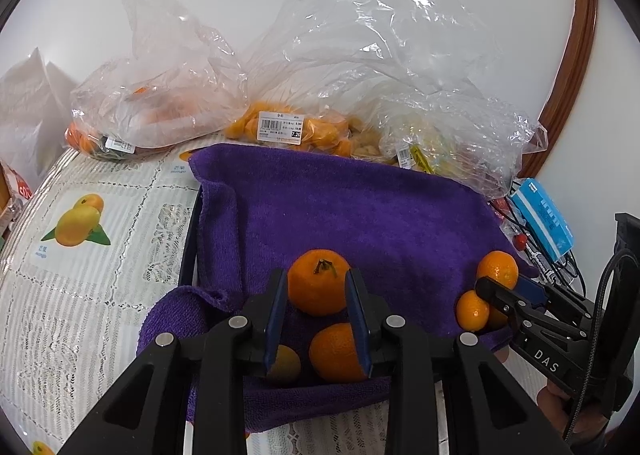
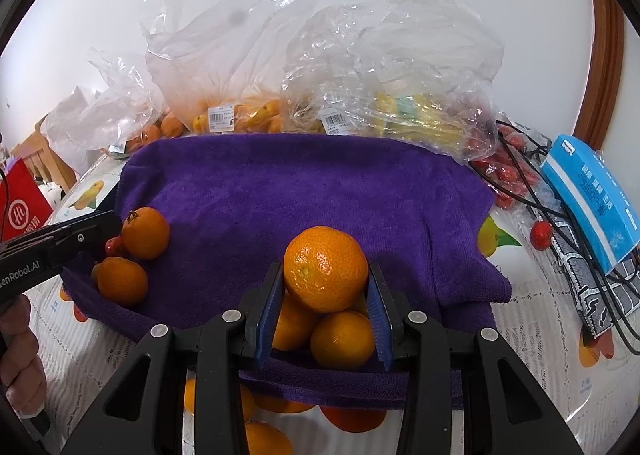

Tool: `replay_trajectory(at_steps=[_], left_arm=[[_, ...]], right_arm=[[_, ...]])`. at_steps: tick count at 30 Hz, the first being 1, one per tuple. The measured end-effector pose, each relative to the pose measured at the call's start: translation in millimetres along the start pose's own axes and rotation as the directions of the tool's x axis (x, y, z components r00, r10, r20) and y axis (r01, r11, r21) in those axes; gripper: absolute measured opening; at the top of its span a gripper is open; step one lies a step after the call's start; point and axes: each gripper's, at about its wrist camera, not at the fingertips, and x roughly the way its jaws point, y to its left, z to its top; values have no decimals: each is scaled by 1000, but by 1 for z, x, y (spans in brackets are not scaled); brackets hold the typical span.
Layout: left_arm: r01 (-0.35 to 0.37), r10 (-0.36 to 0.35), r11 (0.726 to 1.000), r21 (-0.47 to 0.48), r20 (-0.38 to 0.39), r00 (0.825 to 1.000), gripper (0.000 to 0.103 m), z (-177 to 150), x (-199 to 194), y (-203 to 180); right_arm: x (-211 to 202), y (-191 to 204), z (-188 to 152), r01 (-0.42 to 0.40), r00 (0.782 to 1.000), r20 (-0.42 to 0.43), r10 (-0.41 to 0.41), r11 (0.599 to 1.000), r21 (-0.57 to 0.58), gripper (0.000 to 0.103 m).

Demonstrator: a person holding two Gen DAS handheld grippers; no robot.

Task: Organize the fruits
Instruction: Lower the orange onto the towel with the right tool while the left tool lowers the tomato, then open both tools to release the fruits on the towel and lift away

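A purple towel lies on the table and shows in the right wrist view too. My left gripper is shut on a stemmed mandarin just above the towel, with another mandarin below it. My right gripper is shut on a mandarin over two mandarins on the towel. In the left wrist view the right gripper sits at the right by that cluster. In the right wrist view the left gripper is at the left by its mandarin.
Clear plastic bags of oranges and other produce stand behind the towel against the wall. A blue box, black cables and small red fruits lie to the right. The tablecloth has fruit prints.
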Motion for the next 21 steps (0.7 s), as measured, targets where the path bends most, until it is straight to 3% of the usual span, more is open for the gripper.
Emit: replay_trajectory(at_steps=[21], left_arm=[[9, -10, 1000, 8, 17, 1000, 30, 0, -3, -1]], right_arm=[[-10, 1, 1, -3, 1000, 30, 3, 1000, -3, 41]])
